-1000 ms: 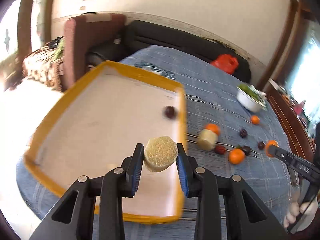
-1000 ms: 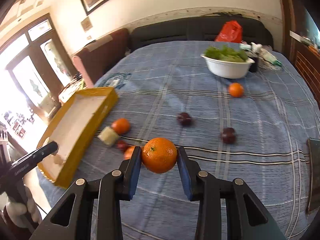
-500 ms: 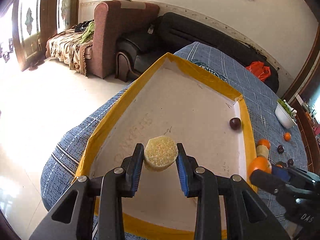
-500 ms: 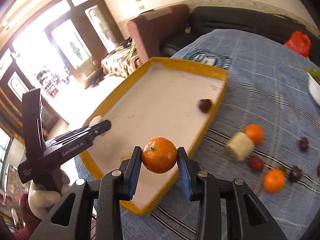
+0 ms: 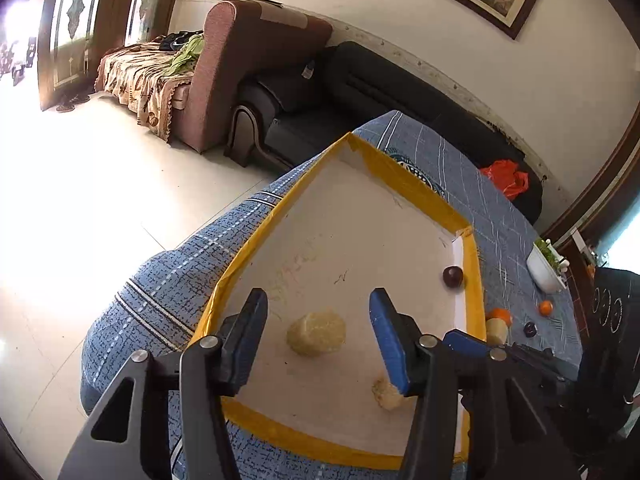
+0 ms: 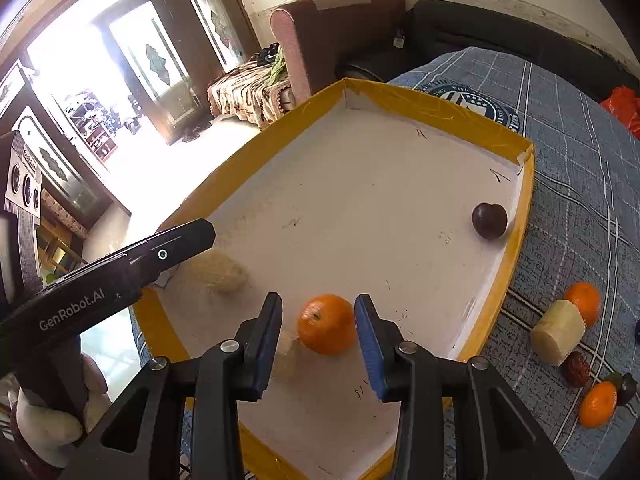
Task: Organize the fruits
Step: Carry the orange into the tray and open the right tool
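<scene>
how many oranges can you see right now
3. One orange lies in the tray between the right gripper fingers; two sit on the cloth outside. Others may be hidden.

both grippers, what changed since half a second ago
Both let go: the left gripper opened and the corn piece now lies in the yellow tray; the right gripper opened, leaving the orange there. The plum stayed put.

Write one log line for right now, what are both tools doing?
left tool: open, corn piece in tray | right tool: open, orange in tray
</scene>
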